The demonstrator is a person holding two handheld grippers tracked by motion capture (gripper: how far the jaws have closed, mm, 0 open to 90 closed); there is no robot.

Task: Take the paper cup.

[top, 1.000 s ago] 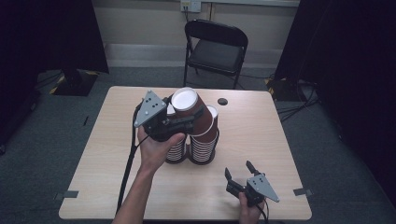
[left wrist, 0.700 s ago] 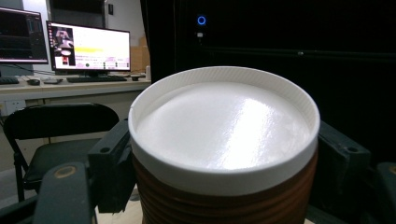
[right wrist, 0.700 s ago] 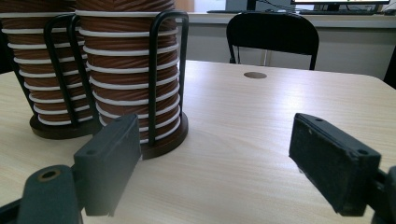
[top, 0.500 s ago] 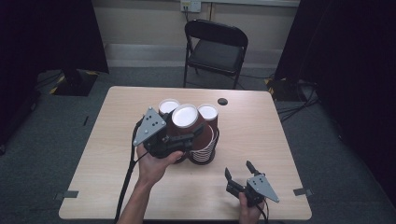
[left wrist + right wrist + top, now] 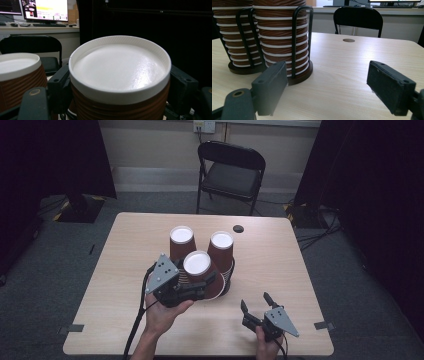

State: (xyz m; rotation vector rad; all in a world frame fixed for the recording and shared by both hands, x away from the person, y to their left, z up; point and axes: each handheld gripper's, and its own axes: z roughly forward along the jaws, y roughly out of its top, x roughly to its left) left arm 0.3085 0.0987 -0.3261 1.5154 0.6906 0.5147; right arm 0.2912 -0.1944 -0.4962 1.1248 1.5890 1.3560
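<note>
Left gripper (image 5: 209,282) is clamped on an upside-down brown cup (image 5: 201,272) just beside the cup rack (image 5: 226,287); right gripper (image 5: 255,304) sits wide open, empty.

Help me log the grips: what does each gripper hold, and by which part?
The left gripper clamps an upside-down brown paper cup by its ribbed side wall, below the white base. The right gripper stands open, holding nothing.
</note>
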